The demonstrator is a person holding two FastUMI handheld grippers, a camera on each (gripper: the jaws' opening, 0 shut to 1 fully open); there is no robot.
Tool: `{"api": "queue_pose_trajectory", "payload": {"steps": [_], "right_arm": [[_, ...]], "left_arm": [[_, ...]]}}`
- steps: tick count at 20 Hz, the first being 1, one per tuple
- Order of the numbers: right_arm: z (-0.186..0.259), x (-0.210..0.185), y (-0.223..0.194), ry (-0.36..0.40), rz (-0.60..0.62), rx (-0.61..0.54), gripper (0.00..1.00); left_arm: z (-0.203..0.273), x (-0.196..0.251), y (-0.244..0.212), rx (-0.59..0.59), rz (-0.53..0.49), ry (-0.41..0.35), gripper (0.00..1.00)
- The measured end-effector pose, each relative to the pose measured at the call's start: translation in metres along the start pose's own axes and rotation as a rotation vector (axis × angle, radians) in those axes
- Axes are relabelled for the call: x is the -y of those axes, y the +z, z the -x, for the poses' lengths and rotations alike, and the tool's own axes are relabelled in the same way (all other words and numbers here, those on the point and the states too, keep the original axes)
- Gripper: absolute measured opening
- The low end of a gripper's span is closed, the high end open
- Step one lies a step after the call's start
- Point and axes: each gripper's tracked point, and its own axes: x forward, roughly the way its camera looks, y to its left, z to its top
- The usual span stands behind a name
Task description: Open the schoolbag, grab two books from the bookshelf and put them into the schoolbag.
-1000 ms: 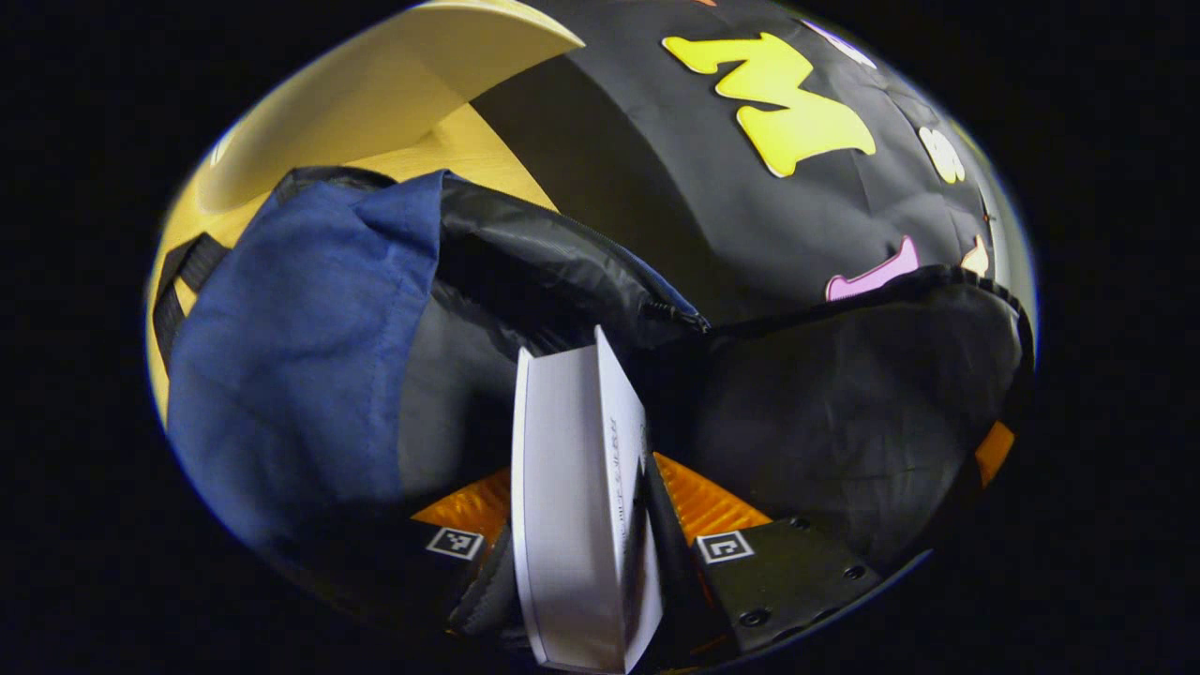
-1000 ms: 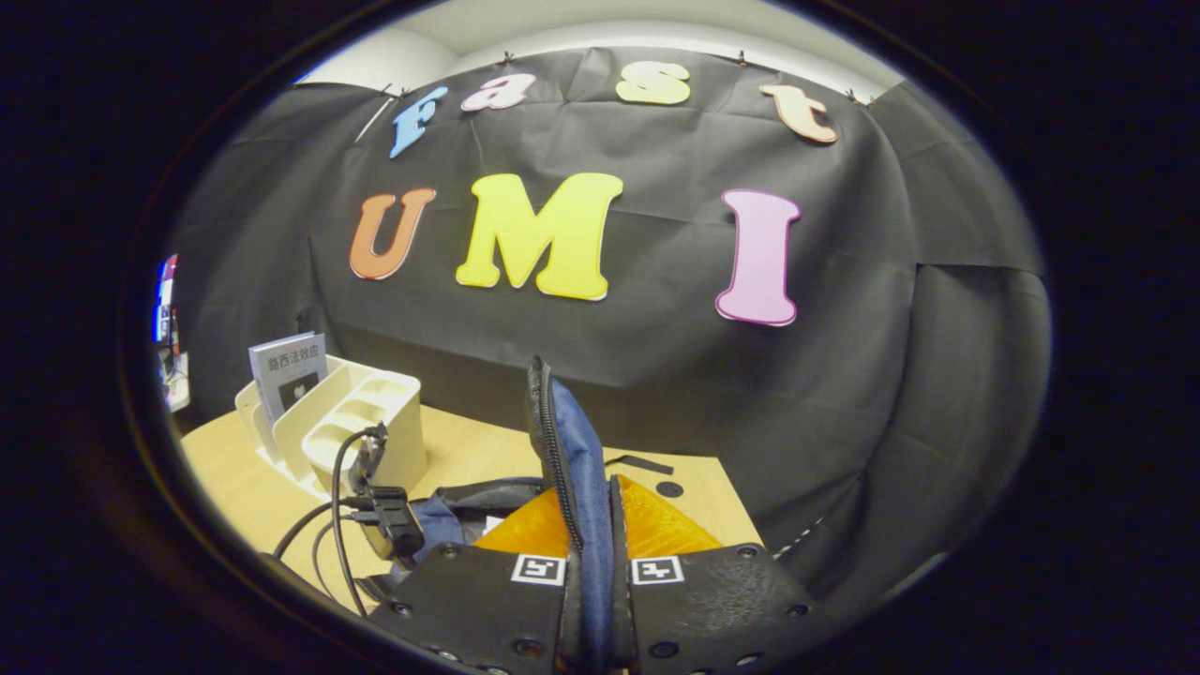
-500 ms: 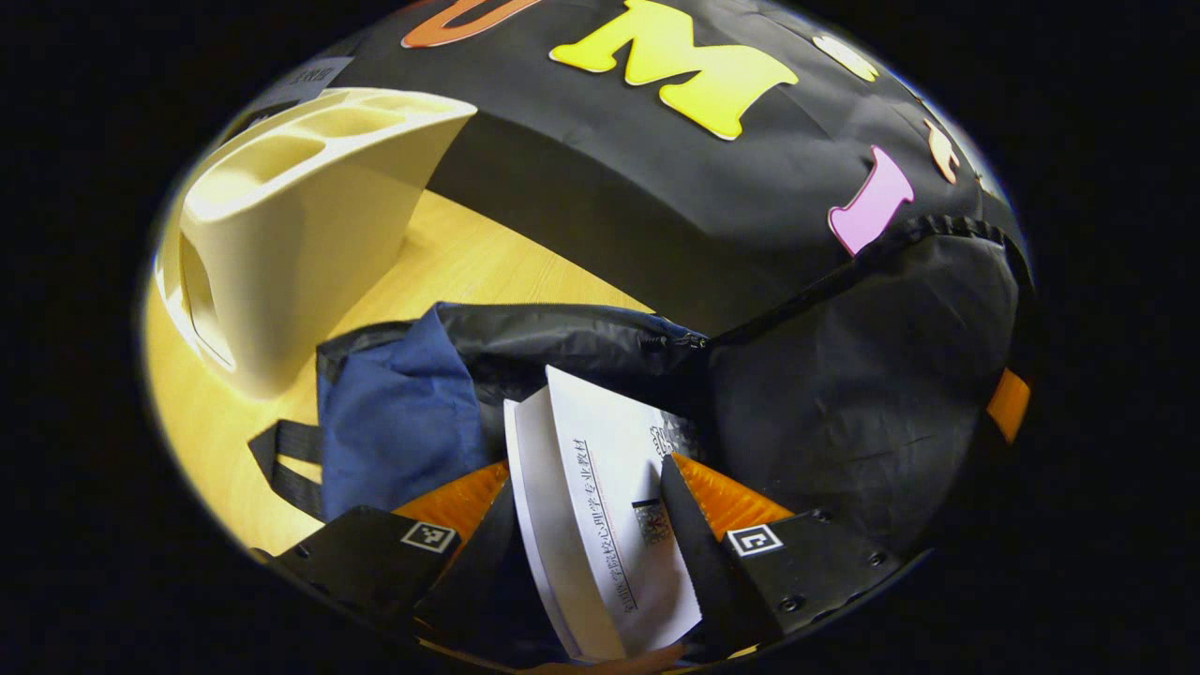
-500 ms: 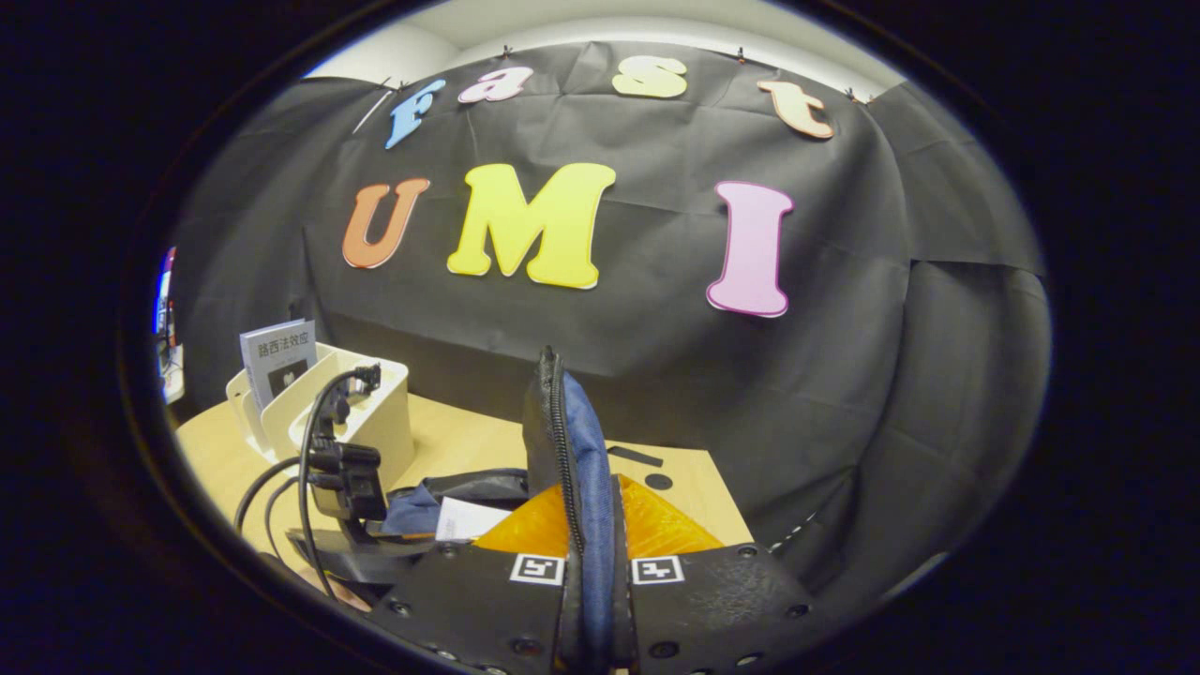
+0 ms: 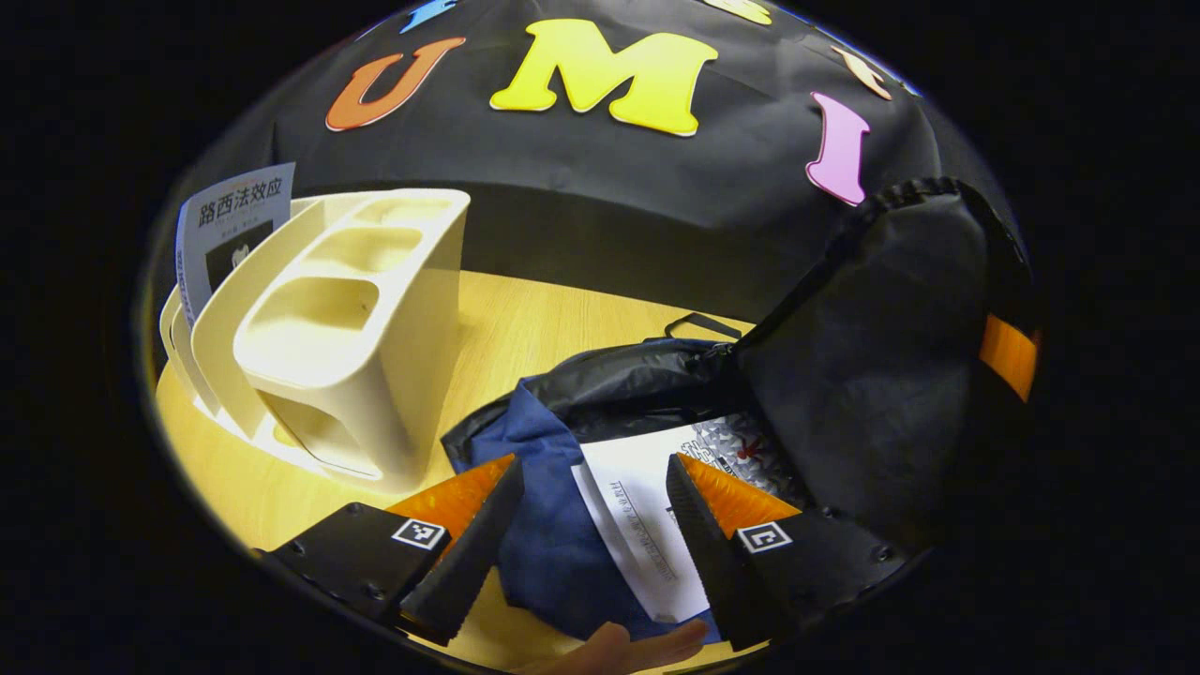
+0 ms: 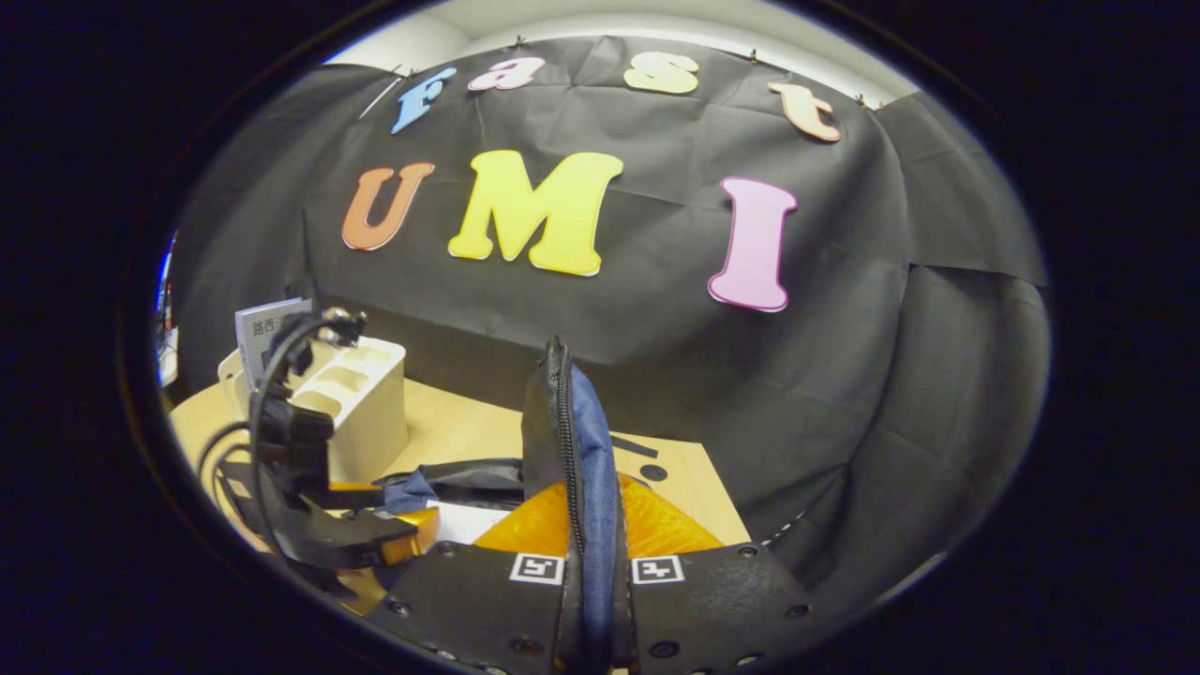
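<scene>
Before you, a light wooden table carries a cream plastic bookshelf organiser on its left and a blue-and-black fabric schoolbag lying open beside it.

My left gripper now stands open and drawn back above the schoolbag. The white book it gripped a second ago lies loose inside.

Right tongs: closed on upright schoolbag flap. Left tongs: low over white book in bag. Cream bookshelf, one book, on bench.
</scene>
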Motion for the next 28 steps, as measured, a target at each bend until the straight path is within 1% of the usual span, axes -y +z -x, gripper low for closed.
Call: {"api": "queue_pose_trajectory", "payload": {"steps": [1,2,4,6,8,9,10,11,13,16,19,23,25,28], "right_arm": [[-0.002,-0.001,-0.001,-0.005,0.000,-0.002,0.14],[-0.003,-0.001,-0.003,-0.010,0.001,-0.007,0.12],[-0.005,-0.003,-0.007,-0.017,0.006,-0.017,0.12],[-0.006,-0.006,-0.008,-0.020,0.003,-0.018,0.12],[-0.008,-0.010,-0.010,-0.010,-0.023,-0.016,0.12],[-0.010,-0.013,-0.014,-0.006,-0.035,-0.018,0.14],[-0.013,-0.014,-0.017,-0.007,-0.044,-0.024,0.11],[-0.014,-0.016,-0.019,-0.006,-0.048,-0.026,0.12],[-0.017,-0.019,-0.022,-0.009,-0.048,-0.030,0.11],[-0.018,-0.028,-0.023,-0.009,-0.053,-0.025,0.12],[-0.020,-0.038,-0.029,-0.003,-0.035,-0.024,0.12],[-0.021,-0.042,-0.034,-0.001,-0.049,-0.030,0.12],[-0.022,-0.044,-0.035,0.007,-0.062,-0.034,0.12],[-0.021,-0.045,-0.036,0.011,-0.067,-0.032,0.11]], "left_arm": [[0.008,-0.006,0.005,0.016,-0.022,-0.002,0.97],[0.016,-0.011,0.010,0.035,-0.041,-0.001,0.97],[0.035,-0.025,0.022,0.075,-0.083,0.003,0.97],[0.051,-0.043,0.035,0.107,-0.113,0.026,0.96],[0.065,-0.066,0.049,0.153,-0.136,0.073,0.96],[0.073,-0.079,0.054,0.170,-0.149,0.099,0.96],[0.078,-0.093,0.059,0.185,-0.153,0.124,0.97],[0.084,-0.105,0.064,0.195,-0.156,0.144,0.97],[0.094,-0.132,0.074,0.211,-0.157,0.190,0.97],[0.107,-0.166,0.087,0.202,-0.163,0.258,0.98],[0.116,-0.186,0.110,0.223,-0.169,0.290,0.97],[0.128,-0.206,0.141,0.223,-0.169,0.300,0.97],[0.139,-0.218,0.165,0.245,-0.202,0.328,0.97],[0.146,-0.230,0.197,0.253,-0.230,0.330,0.96]]}}
